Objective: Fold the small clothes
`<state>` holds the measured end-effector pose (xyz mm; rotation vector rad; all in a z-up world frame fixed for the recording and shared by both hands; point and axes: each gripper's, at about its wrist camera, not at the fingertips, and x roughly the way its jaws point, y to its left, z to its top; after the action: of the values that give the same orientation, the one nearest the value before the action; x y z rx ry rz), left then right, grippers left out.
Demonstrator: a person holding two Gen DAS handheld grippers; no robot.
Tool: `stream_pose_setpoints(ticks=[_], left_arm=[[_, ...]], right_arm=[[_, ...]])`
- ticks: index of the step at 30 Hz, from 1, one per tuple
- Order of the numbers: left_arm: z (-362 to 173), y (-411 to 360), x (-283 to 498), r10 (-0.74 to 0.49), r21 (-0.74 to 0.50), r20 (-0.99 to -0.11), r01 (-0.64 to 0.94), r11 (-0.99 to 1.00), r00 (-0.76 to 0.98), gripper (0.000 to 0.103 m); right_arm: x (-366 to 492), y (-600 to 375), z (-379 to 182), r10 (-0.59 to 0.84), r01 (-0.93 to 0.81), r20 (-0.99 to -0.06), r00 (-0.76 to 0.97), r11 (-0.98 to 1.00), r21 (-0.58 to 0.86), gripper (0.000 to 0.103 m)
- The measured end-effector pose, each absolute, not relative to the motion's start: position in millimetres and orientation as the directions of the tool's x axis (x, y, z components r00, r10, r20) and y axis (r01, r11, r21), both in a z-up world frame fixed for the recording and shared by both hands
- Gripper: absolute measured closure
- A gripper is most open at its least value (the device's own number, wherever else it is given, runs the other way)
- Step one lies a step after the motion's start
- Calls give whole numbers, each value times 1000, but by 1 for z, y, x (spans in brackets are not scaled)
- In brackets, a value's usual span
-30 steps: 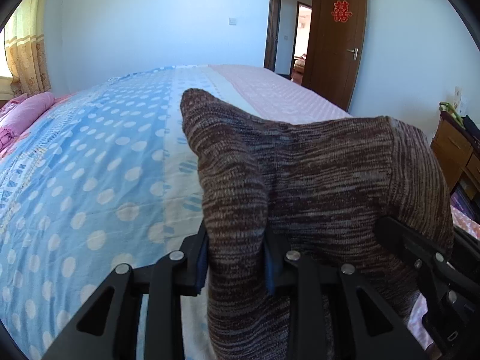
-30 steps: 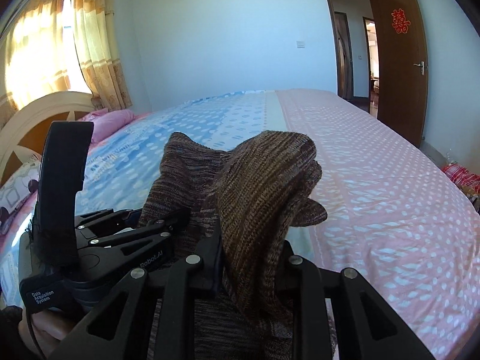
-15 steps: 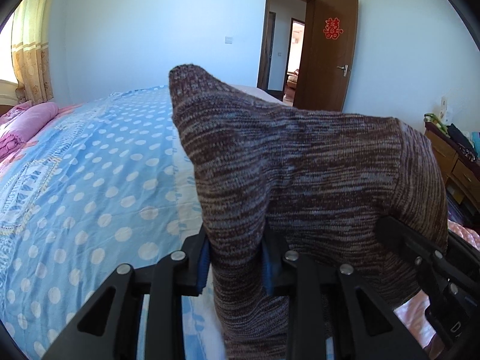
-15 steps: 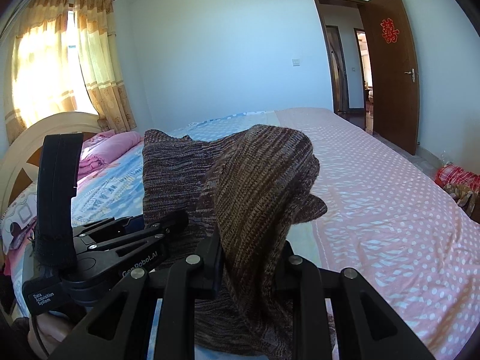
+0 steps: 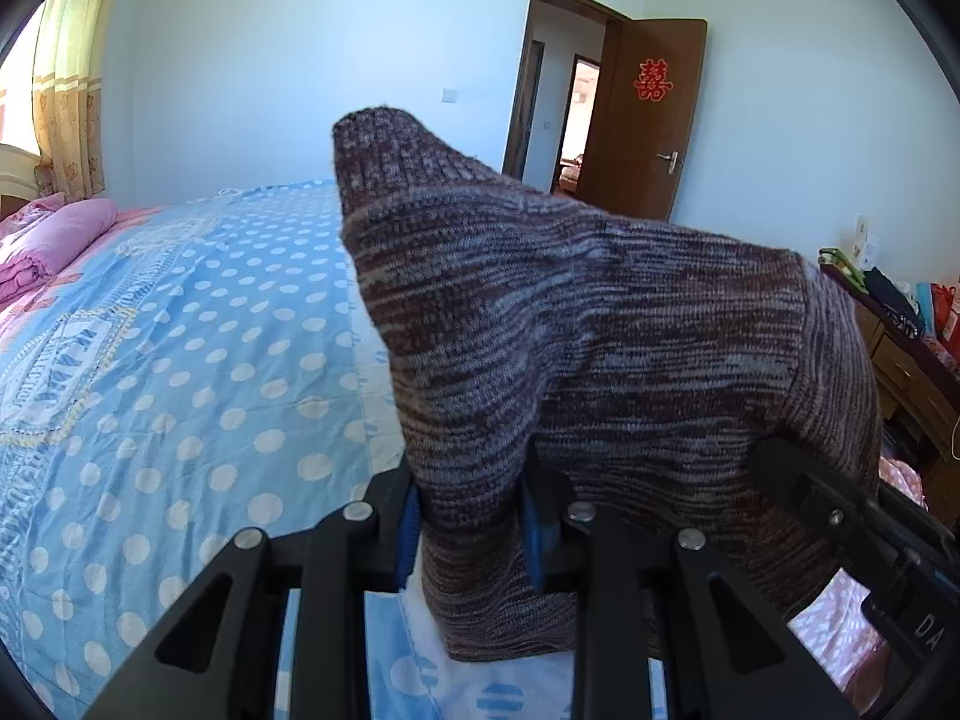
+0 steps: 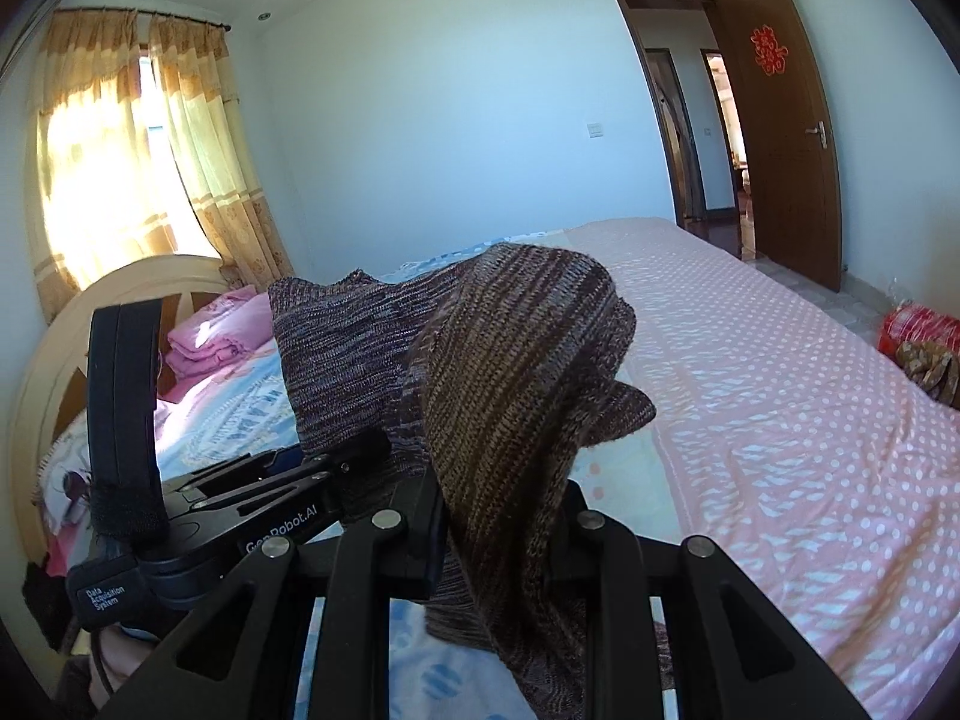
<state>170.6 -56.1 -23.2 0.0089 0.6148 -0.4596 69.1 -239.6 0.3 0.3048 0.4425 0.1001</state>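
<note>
A brown-and-grey knitted garment (image 5: 600,348) is stretched between my two grippers, lifted above the bed. My left gripper (image 5: 471,531) is shut on one bunched edge of it, and a corner of the knit stands up over the jaws. My right gripper (image 6: 501,519) is shut on the other edge of the knitted garment (image 6: 516,372), which drapes over and down past its jaws. The left gripper (image 6: 336,468) also shows at the lower left of the right wrist view, and the right gripper's black finger (image 5: 840,510) shows at the lower right of the left wrist view.
The bed has a blue polka-dot cover (image 5: 180,360) on one half and a pink dotted cover (image 6: 780,390) on the other. Folded pink bedding (image 6: 210,336) lies by the headboard (image 6: 78,324). A wooden dresser (image 5: 900,360) stands at the right, an open door (image 6: 774,138) beyond.
Both grippers have risen with the garment, which now hangs higher above the bed. The views tilt up, showing more wall, curtain and door. The grips are unchanged.
</note>
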Motion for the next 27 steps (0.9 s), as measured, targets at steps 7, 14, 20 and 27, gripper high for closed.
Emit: stream_pose_setpoints(ticks=[7, 14, 20, 27], left_arm=[[-10, -47, 153, -439, -136, -530, 438, 889, 726, 75], [-8, -44, 138, -463, -146, -525, 460, 876, 714, 75], [-23, -64, 134, -479, -156, -558, 481, 863, 678, 76], [-30, -112, 131, -532, -150, -583, 562, 814, 614, 76]], right_arm=[[46, -237, 12, 186, -49, -386, 904, 940, 339, 80], [23, -242, 11, 203, -52, -377, 904, 926, 374, 80], [8, -253, -3, 169, -4, -400, 901, 925, 381, 80], [-11, -290, -14, 108, 88, -432, 896, 908, 410, 80]])
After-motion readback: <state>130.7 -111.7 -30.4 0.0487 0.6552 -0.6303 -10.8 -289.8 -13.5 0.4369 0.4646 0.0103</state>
